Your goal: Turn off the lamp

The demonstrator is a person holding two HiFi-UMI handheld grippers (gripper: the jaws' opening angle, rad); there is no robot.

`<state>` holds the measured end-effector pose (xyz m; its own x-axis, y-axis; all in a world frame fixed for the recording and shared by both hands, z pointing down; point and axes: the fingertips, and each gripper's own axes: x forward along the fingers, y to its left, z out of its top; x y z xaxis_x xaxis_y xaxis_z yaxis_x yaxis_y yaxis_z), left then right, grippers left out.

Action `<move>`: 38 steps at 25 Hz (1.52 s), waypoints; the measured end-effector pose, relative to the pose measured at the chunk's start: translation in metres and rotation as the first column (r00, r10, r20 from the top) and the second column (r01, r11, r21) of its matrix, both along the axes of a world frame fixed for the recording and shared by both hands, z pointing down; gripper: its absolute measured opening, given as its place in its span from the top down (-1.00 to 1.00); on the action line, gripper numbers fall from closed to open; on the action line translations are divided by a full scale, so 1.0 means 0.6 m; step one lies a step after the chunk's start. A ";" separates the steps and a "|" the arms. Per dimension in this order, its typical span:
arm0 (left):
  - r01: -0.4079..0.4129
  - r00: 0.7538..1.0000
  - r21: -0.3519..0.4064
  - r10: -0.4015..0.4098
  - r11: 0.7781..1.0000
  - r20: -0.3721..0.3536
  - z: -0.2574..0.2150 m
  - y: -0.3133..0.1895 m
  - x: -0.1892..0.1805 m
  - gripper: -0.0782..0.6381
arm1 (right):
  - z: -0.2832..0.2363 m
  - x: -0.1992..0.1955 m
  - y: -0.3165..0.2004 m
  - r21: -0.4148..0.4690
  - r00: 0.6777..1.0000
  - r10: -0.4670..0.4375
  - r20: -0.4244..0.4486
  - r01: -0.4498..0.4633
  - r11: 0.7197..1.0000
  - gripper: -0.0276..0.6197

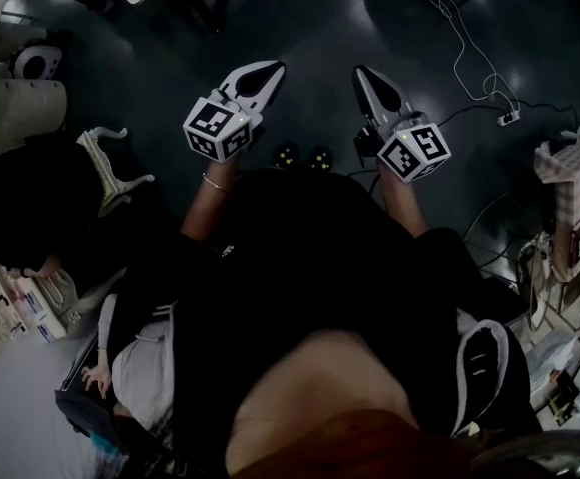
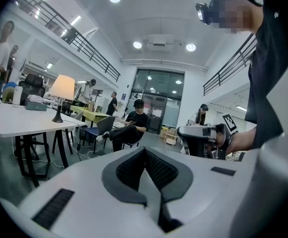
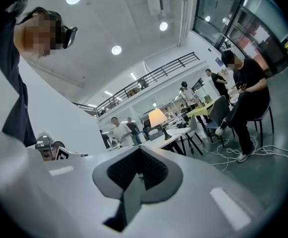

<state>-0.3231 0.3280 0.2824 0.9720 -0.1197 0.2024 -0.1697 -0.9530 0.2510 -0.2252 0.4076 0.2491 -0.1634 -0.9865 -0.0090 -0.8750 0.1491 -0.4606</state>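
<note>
Noted fingers of left gripper [image 2: 144,151] pressed together, gripping nothing. Found same on right gripper [image 3: 140,151]. Saw both held aloft above dark floor [image 1: 170,68]. Located lamp [image 2: 63,87], lit and upright, on white surface [image 2: 20,124], well apart from both grippers, toward the left in the left gripper view.
</note>
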 end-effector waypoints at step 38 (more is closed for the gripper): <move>-0.073 0.997 -0.042 0.073 0.996 -0.017 0.032 0.041 0.197 0.76 | 0.031 0.173 0.117 0.076 0.991 0.104 0.079 -0.110 0.991 0.91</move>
